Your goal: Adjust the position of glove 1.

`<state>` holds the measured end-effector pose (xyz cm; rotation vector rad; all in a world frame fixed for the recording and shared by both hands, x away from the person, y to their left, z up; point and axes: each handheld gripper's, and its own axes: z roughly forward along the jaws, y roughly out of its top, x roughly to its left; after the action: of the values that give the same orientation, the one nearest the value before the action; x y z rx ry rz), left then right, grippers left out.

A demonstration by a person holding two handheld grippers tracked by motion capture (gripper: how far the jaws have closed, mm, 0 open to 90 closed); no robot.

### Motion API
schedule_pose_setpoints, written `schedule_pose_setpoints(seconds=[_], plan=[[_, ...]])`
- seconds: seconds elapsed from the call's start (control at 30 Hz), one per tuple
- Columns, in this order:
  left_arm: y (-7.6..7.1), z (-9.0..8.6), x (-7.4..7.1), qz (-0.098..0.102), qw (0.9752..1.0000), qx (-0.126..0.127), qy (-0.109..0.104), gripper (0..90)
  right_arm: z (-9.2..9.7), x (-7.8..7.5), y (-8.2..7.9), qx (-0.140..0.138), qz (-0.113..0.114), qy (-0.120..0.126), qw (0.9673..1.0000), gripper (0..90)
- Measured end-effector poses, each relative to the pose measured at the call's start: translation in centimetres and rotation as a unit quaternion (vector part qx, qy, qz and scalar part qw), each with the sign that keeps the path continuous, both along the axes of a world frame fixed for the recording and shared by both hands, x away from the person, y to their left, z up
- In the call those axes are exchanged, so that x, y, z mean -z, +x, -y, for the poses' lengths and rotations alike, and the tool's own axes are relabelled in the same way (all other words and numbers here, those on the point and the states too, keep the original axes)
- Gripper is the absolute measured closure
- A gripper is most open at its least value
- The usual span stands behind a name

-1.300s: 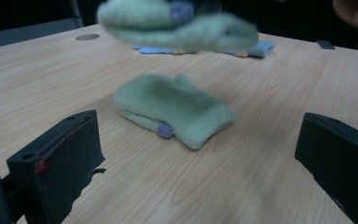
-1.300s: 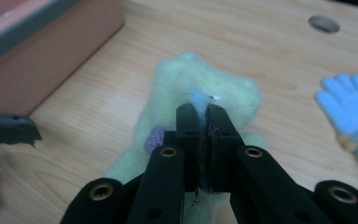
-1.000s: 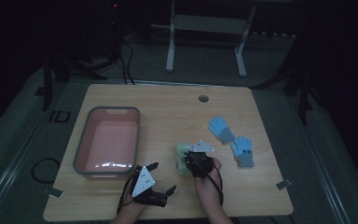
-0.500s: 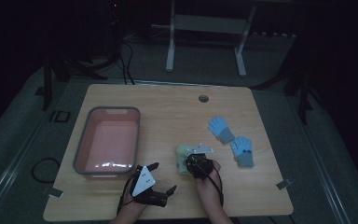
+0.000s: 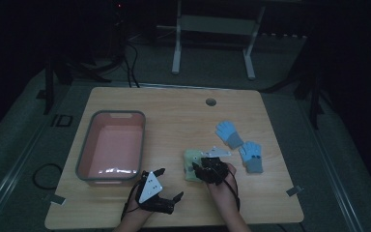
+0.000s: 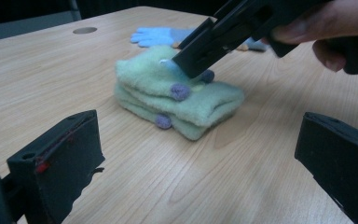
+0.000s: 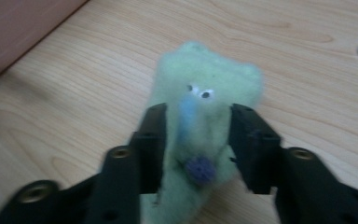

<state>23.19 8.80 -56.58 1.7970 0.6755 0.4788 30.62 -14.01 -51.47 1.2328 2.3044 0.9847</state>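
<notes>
A folded green fuzzy glove (image 5: 189, 164) with purple dots lies on the table near the front middle. In the right gripper view it (image 7: 205, 84) shows small eyes and a blue nose. My right gripper (image 7: 198, 116) straddles it; its jaws have just been opening and stand apart at the glove's sides, with the glove between them. The left gripper view has that right gripper (image 6: 200, 60) tipped down onto the glove (image 6: 182, 98). My left gripper (image 5: 168, 183) is open and holds nothing, a short way in front and to the left of the glove.
A pink tub (image 5: 84, 159) with a grey rim stands at the left. Two light blue gloves (image 5: 229, 134) (image 5: 252, 155) lie right of the green one. A round cable hole (image 5: 211, 102) sits near the table's far edge. The table's front edge is close to both hands.
Both hands stay where they were. The high view is too small and dark to show any difference at the jaws.
</notes>
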Motion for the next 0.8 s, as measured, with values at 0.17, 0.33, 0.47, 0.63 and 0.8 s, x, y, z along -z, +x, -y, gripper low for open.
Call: schedule_pose_setpoints(seconds=[0.17, 0.33, 0.47, 0.63, 0.8], plan=[[-0.1, 0.1, -0.8, 0.014, 0.9997, 0.019, 0.006, 0.8, 1.6, -0.8, 0.2, -0.023, -0.003, 0.016, 0.9996, 21.0], [0.0, 0.6, -1.8, -0.001, 0.9992, 0.011, 0.039, 0.9, 3.1, -1.1, 0.7, -0.038, 0.008, 0.041, 0.9984, 11.6], [0.5, 0.8, -2.0, -0.029, 0.998, 0.026, 0.049, 0.9, 3.6, -1.5, 1.4, -0.049, 0.03, 0.056, 0.9967, 11.5], [1.1, 1.2, -2.4, -0.059, 0.9955, 0.057, 0.048, 0.8, 3.8, -1.8, 2.0, -0.064, 0.025, 0.077, 0.9947, 12.9], [1.4, 2.0, -2.5, -0.066, 0.9916, 0.077, 0.08, 0.8, 4.4, -1.6, 2.5, -0.089, 0.022, 0.091, 0.9916, 12.2]])
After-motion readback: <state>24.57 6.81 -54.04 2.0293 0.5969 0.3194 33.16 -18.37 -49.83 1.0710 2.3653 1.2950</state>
